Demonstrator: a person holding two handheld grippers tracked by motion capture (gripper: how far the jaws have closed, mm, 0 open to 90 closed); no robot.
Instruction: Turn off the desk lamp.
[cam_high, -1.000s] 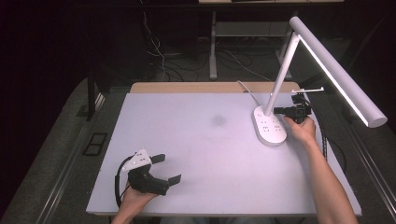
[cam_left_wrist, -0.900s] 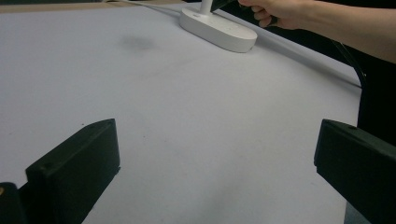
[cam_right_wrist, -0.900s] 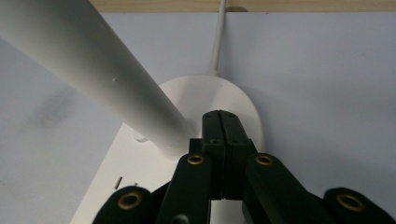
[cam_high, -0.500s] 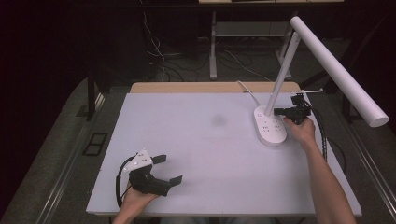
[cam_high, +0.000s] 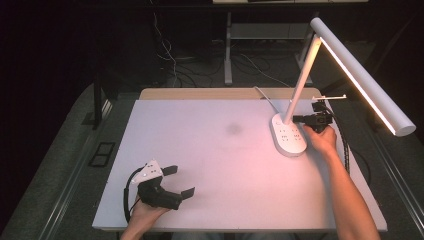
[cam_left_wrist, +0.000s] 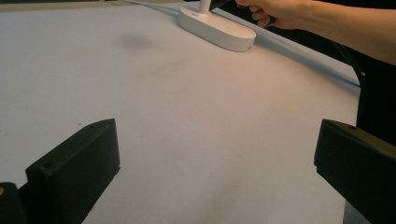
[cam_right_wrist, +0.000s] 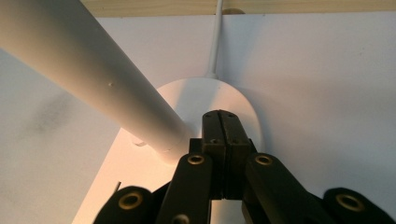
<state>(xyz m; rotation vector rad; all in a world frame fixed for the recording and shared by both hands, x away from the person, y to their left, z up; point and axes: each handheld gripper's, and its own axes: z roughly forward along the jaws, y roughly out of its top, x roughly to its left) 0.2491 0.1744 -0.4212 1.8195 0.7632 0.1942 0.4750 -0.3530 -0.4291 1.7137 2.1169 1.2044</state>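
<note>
A white desk lamp stands at the table's right, with an oval base (cam_high: 288, 136), a slanted stem (cam_high: 301, 82) and a long head (cam_high: 365, 80) that glows along its underside. My right gripper (cam_high: 296, 119) is shut, empty, its tips at the foot of the stem over the base. In the right gripper view the closed jaws (cam_right_wrist: 223, 122) lie just above the base (cam_right_wrist: 187, 98), beside the stem (cam_right_wrist: 88, 74). My left gripper (cam_high: 182, 181) rests open near the front left edge, nothing between its fingers (cam_left_wrist: 74, 161); far off lies the lamp base (cam_left_wrist: 217, 29).
The white table top (cam_high: 215, 165) carries a faint dark smudge (cam_high: 233, 129) near its middle. The lamp's white cord (cam_right_wrist: 215, 37) runs back over the wooden rear edge (cam_high: 200, 93). Dark floor with cables lies behind the table.
The table around the lamp base now shows a warm pinkish glow that was not there before. Both grippers have stayed roughly where they were.
</note>
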